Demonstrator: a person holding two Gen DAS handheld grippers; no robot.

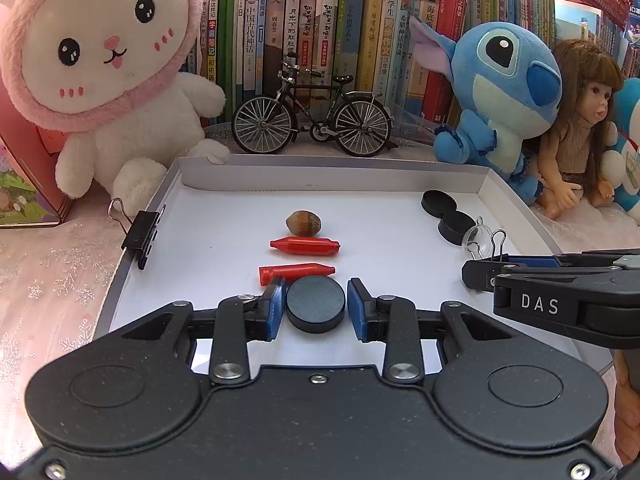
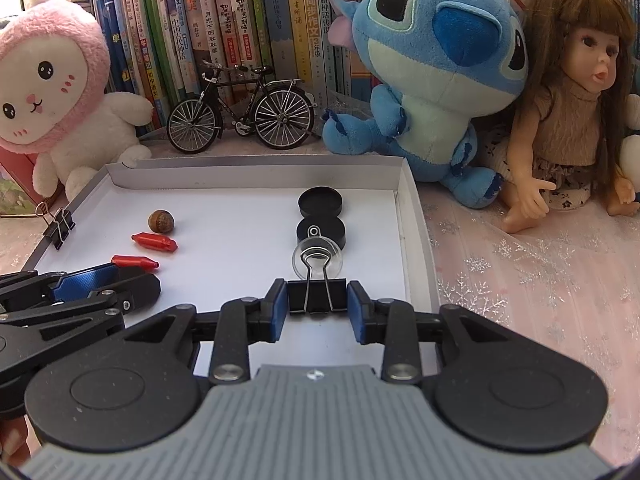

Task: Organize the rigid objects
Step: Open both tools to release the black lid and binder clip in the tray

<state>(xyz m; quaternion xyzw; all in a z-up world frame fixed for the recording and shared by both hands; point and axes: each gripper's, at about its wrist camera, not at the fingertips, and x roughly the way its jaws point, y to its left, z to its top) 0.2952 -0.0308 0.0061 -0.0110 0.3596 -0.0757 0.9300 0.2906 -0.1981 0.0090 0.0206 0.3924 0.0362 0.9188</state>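
Grippers both sit at the tray's (image 1: pixel 132 280) near edge, left gripper (image 1: pixel 316 306) spread loosely around a black disc (image 1: pixel 316 308) and right gripper (image 2: pixel 317 300) pressed against a binder clip (image 2: pixel 317 296), so I'd squeeze each square across the middle before lifting toward its matching group.

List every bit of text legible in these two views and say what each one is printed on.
"DAS": white letters on the right gripper body, left wrist view.
"中国古代神话": book spine behind the model bicycle.
"小学生 同步作文": yellow book spine.
"月光下的肚肚": white book spine.
"日有所诵": pale book spine.
Other spines: too small or blurred to read.
The tray and its objects carry no text.
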